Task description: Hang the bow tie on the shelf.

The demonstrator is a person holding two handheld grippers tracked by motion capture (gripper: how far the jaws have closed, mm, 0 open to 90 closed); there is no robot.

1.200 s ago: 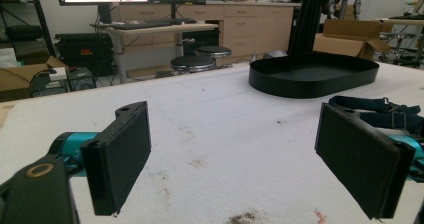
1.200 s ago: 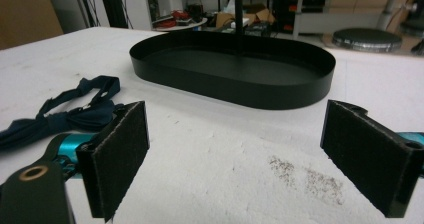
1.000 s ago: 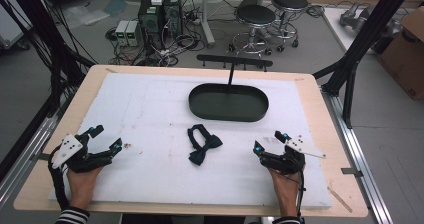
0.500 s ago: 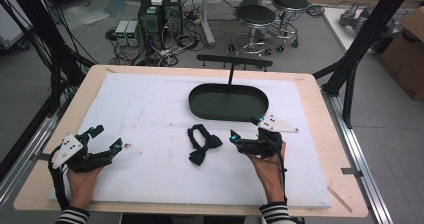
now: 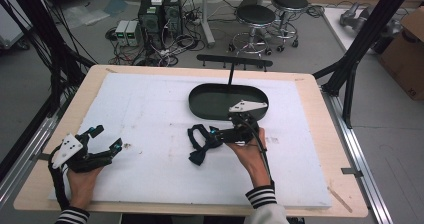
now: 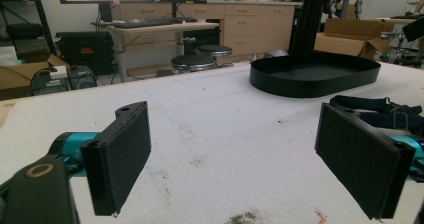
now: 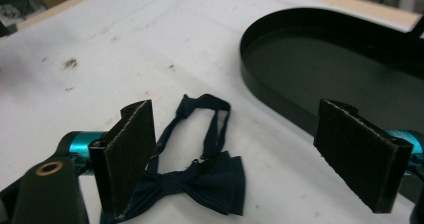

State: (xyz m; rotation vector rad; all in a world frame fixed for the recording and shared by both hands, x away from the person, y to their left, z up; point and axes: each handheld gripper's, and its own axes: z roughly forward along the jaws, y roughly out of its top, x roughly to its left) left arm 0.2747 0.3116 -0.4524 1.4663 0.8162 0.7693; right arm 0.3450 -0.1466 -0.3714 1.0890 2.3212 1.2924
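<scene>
A dark navy bow tie point(image 5: 199, 143) with its strap lies on the white mat in front of a black oval tray point(image 5: 200, 103). My right gripper point(image 5: 216, 134) points left at the tie, just above it. In the right gripper view the bow tie point(image 7: 205, 180) lies low between the wide jaws point(image 7: 237, 114), and the pads are not touching it. These jaws have just been closing a little and remain open. My left gripper point(image 5: 107, 137) rests at the front left, open; in its own view the jaws point(image 6: 233, 111) hold nothing.
The tray point(image 7: 250, 69) lies just right of the tie and has nothing in it. A black rack point(image 5: 234, 61) stands behind it at the table's far edge. The tray point(image 6: 315, 76) and the tie's strap point(image 6: 370, 105) lie beyond the left gripper's right jaw.
My right gripper has travelled from the front right of the mat leftward and away from the person, up to the bow tie. The left hand and the tie have stayed put.
</scene>
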